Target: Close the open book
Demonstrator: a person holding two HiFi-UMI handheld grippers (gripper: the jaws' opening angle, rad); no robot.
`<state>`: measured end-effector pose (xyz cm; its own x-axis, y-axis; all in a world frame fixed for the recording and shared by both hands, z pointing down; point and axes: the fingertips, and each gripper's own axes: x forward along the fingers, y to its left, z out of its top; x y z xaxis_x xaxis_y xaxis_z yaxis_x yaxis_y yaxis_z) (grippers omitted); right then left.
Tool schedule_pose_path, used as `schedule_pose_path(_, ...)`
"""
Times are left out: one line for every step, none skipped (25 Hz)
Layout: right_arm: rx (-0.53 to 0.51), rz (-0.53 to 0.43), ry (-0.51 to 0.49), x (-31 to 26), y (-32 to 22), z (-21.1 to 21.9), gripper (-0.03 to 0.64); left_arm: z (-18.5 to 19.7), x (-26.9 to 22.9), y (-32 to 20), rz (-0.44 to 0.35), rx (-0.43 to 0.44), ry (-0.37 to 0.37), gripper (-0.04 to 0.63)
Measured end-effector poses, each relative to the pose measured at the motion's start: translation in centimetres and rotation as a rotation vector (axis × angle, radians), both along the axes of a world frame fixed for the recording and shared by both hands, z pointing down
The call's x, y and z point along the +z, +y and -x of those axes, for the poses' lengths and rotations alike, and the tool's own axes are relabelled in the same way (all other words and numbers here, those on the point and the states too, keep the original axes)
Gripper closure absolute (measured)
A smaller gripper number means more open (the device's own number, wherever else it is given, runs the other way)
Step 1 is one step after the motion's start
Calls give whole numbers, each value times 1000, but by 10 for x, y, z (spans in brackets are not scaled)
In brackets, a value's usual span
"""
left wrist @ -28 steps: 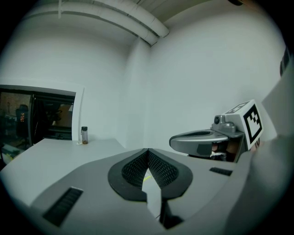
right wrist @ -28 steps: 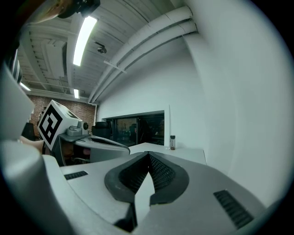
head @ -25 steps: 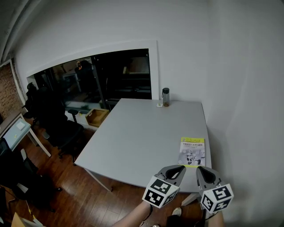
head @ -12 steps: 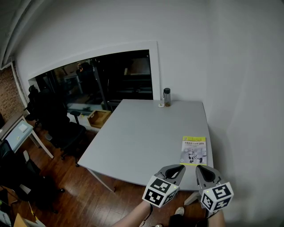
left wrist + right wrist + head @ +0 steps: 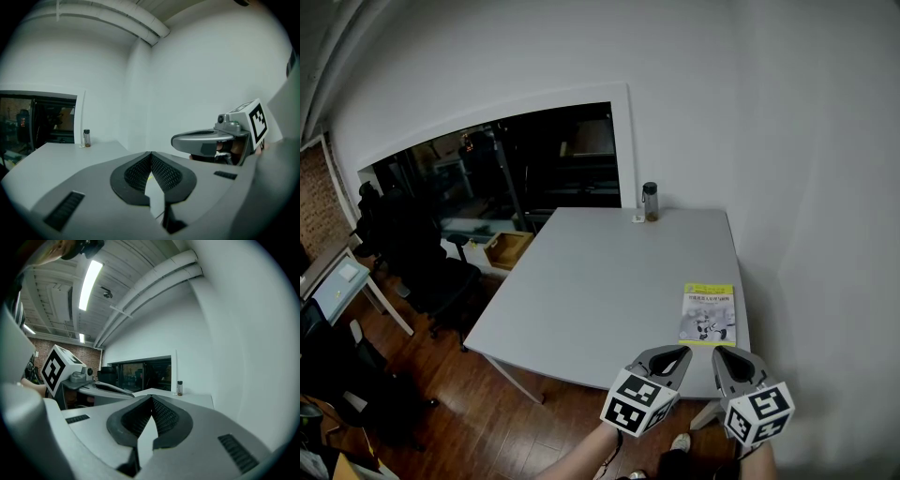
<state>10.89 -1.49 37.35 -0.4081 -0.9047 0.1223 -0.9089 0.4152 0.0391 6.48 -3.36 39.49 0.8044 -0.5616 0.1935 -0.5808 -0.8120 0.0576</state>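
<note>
Head view: my left gripper and right gripper still hang by the table, jaws pressed together, empty; the book hasn't moved.

The book lies flat on the tabletop, close to its right edge and toward the near right corner. A bottle stands well apart from it at the far edge, against the wall and just right of a window. My left claw and right claw hang side by side before the near edge, with the book just beyond them. Chairs stand off to the left.
</note>
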Motion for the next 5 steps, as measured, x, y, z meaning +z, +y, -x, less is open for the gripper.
schedule_pose_path(-1,0,0,0,0,-1,614,-1,0,0,3,0,1,591)
schedule_pose_path(-2,0,0,1,0,-1,614,-2,1,0,5,1,1,591)
schedule_pose_path(-3,1,0,1,0,-1,614,-3,1,0,5,1,1,591)
schedule_pose_path(-5,1,0,1,0,-2,614,-3,1,0,6,2,1,591)
schedule_pose_path(-6,1,1,1,0,-2,614,-4,1,0,6,2,1,591)
